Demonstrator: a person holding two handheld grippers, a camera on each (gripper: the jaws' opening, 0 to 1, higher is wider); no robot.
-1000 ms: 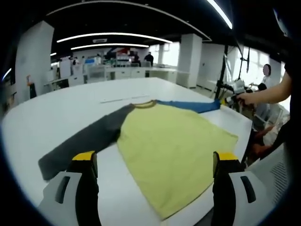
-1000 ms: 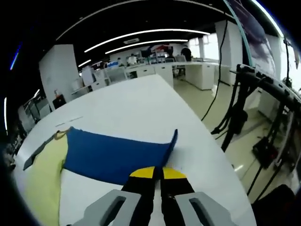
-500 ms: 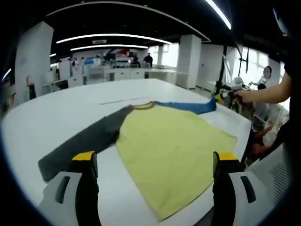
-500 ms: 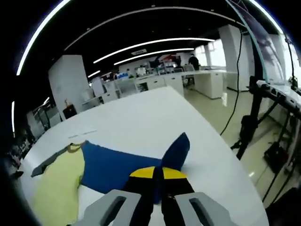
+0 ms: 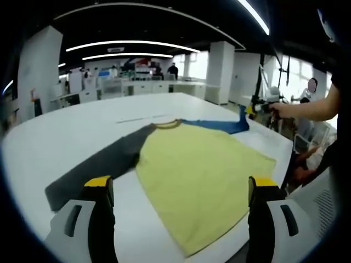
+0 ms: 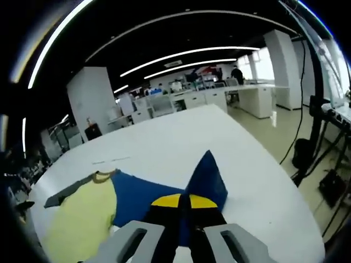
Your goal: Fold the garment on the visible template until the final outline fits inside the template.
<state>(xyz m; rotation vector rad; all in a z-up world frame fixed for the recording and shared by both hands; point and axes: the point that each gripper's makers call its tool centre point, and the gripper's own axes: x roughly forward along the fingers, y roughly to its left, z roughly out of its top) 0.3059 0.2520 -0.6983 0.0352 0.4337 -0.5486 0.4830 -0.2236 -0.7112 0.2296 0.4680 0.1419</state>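
Note:
A T-shirt lies spread on the white table (image 5: 66, 129): yellow body (image 5: 200, 175), grey sleeve (image 5: 93, 164) toward the left, blue sleeve (image 5: 222, 125) toward the right. My left gripper (image 5: 178, 192) hangs open over the table's near edge, short of the shirt's hem, nothing between its fingers. In the right gripper view my right gripper (image 6: 184, 203) is shut on the blue sleeve (image 6: 205, 178), whose cuff end stands lifted off the table (image 6: 258, 192) in a peak. The yellow body (image 6: 82, 222) lies to the left there. From the left gripper view the right gripper (image 5: 253, 109) holds the raised cuff.
A person's arm (image 5: 310, 109) reaches in from the right in the left gripper view. A pale strip (image 5: 140, 116) lies on the table beyond the collar. Desks and people stand in the office behind. A dark stand (image 6: 315, 139) and floor lie past the table's right edge.
The right gripper has lifted the blue sleeve's cuff off the table and drawn it in toward the shirt's body. The left gripper has stayed where it was.

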